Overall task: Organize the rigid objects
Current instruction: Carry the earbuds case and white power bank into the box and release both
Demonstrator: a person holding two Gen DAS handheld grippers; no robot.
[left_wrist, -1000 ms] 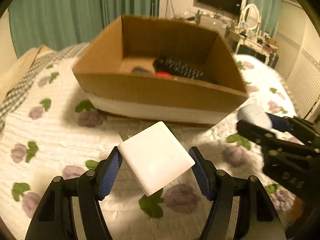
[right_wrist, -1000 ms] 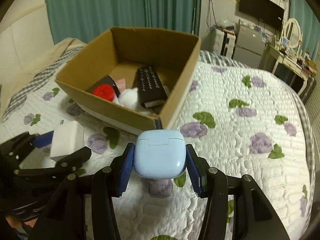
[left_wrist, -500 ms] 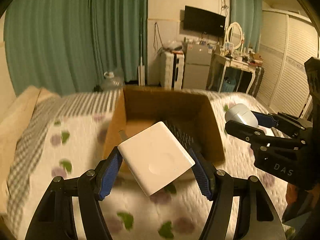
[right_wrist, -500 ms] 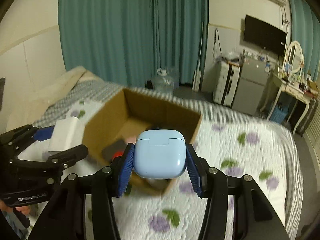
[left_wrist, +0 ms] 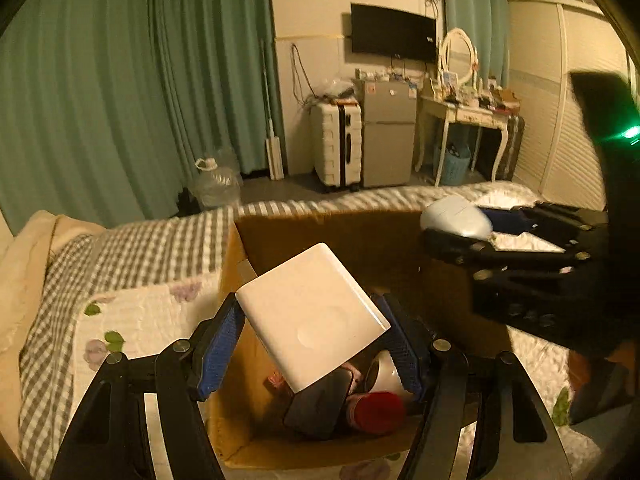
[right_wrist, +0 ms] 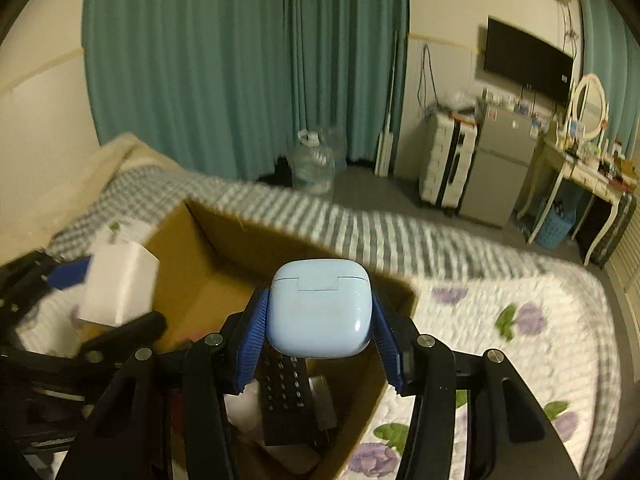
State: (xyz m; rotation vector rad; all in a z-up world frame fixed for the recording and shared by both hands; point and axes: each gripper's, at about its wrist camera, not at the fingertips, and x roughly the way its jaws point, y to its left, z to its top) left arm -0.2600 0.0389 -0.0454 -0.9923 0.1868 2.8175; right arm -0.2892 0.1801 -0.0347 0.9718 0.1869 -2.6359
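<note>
Both grippers hang level over the open brown cardboard box on the quilted bed — the left gripper clamps a tilted white square charger block, the right gripper a pale-blue rounded earbud case.

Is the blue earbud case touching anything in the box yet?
Apart. The right wrist view shows the earbud case clamped between the right gripper's pads, held above the black remote inside the cardboard box.

Teal curtains are hung behind a floral quilted bed. A wall television, white suitcase, small fridge and water jug are seen beyond.
</note>
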